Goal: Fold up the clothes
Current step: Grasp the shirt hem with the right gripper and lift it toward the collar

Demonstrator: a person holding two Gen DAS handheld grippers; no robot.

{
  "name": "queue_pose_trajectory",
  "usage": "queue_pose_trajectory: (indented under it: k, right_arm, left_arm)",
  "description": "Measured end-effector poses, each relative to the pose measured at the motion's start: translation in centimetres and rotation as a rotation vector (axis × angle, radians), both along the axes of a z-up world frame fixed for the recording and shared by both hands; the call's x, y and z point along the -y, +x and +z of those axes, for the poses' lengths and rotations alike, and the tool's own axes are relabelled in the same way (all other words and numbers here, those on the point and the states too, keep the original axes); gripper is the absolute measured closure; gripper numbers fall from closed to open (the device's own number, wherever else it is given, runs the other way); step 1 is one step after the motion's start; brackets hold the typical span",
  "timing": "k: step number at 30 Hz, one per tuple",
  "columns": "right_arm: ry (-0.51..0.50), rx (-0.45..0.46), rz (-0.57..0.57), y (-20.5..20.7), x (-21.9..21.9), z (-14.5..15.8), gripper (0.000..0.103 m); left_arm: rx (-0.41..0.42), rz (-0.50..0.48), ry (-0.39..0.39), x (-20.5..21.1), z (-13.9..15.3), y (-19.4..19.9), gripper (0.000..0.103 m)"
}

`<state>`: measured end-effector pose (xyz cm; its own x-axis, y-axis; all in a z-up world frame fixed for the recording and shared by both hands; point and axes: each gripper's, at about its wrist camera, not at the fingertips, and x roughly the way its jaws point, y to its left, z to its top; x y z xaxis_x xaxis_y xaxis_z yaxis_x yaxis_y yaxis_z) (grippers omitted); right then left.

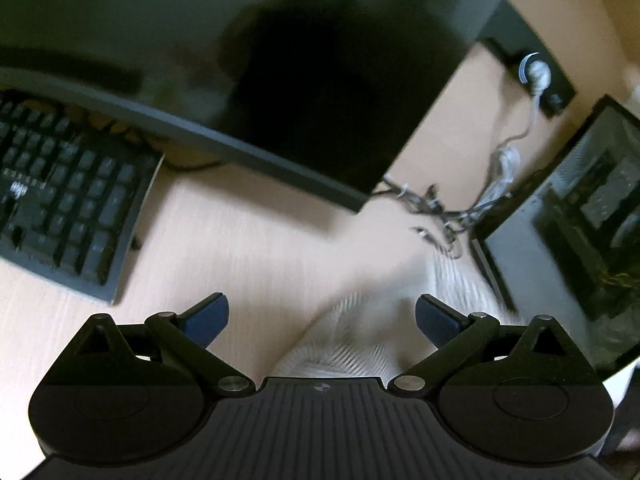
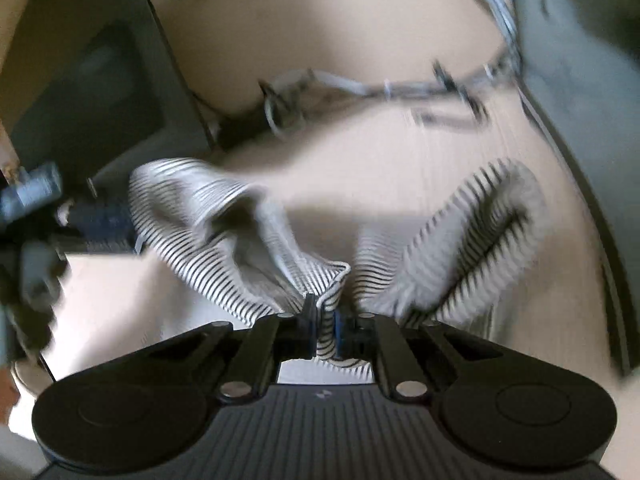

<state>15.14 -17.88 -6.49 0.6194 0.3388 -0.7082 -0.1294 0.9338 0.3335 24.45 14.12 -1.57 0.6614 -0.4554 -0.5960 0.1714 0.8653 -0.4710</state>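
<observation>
Right gripper (image 2: 324, 322): pressed together on an edge of the striped garment (image 2: 248, 232), cloth pinched between the blue pads (image 2: 310, 326).
Left gripper (image 1: 322, 318): spread wide, nothing between the fingers; garment (image 1: 360, 332) lies just below and ahead of it.
Garment position: on the desk (image 1: 240, 232), bunched, between the monitor (image 1: 280, 60) and the PC case (image 1: 580, 220).
Garment axis: runs left to right in the right wrist view, one tube-like end open toward the left, the other lobe curling up at right; exact orientation is blurred.
Stripes: thin, dark on white, crossing the long axis.
Nearby: keyboard (image 1: 68, 200) at left, cables (image 1: 460, 208) behind the garment.
</observation>
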Motion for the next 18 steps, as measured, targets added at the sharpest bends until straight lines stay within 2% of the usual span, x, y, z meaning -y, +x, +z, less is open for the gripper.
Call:
queue_pose_trajectory:
  k: [2, 4, 6, 9, 11, 12, 13, 16, 18]
  right_arm:
    - [-0.020, -0.012, -0.004, -1.1, -0.5, -0.9, 0.094]
    - [-0.035, 0.012, 0.013, -2.0, -0.8, -0.3, 0.090]
    - [-0.036, 0.053, 0.036, -2.9, -0.5, 1.4, 0.090]
    - [-0.044, 0.157, -0.013, -3.8, 1.4, 4.9, 0.084]
    - [-0.092, 0.210, -0.104, -3.9, 2.8, 6.3, 0.073]
    - [-0.121, 0.235, -0.153, -3.9, 3.5, 6.9, 0.071]
    - [-0.140, 0.228, -0.184, -3.6, 4.0, 6.6, 0.070]
    - [-0.179, 0.137, -0.235, -2.4, 4.8, 3.9, 0.070]
    - [-0.226, 0.024, -0.248, -2.3, 4.7, 1.0, 0.070]
  left_arm:
    - [0.028, -0.028, 0.001, 0.6, 0.7, -0.3, 0.001]
    - [0.047, -0.058, 0.017, 1.1, 1.4, -0.8, 0.001]
    - [0.058, -0.086, 0.037, 1.6, 1.8, -1.3, 0.001]
    - [0.041, -0.123, 0.072, 2.4, 1.9, -2.0, 0.003]
    - [0.019, -0.165, 0.102, 3.0, 1.4, -2.3, 0.013]
    - [0.001, -0.198, 0.126, 3.6, 0.9, -2.4, 0.030]
    - [-0.025, -0.225, 0.154, 4.1, 0.2, -2.4, 0.041]
    - [-0.113, -0.257, 0.248, 5.0, -2.7, -2.3, 0.042]
    - [-0.164, -0.251, 0.304, 4.9, -4.5, -2.4, 0.042]
